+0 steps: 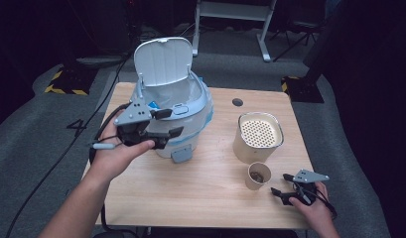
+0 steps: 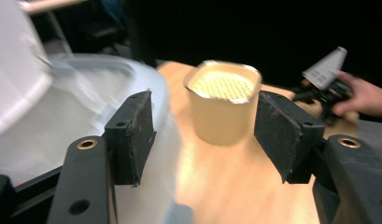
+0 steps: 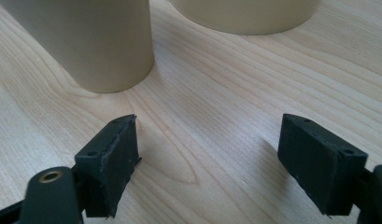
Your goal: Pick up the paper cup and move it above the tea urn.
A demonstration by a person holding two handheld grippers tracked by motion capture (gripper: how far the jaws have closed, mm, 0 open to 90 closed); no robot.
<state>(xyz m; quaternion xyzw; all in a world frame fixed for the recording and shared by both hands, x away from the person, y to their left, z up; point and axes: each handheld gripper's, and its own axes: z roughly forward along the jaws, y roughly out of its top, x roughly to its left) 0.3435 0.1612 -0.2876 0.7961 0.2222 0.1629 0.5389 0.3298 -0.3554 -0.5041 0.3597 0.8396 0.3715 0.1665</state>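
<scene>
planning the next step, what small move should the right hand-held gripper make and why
Probably ease the right hand-held gripper forward to straddle the paper cup: its jaws stand open and empty on the table, and the cup sits just ahead, beside the perforated-lid container.

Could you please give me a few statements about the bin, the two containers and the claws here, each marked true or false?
1. The white bin has its lid raised. True.
2. The left claw is shut on the paper cup. False: its jaws stand open beside the bin, holding nothing.
3. The beige container has a perforated top. True.
4. The paper cup stands inside the bin. False: it stands on the table, just in front of the beige container.
5. The right claw is open, low over the table near the paper cup. True.
</scene>
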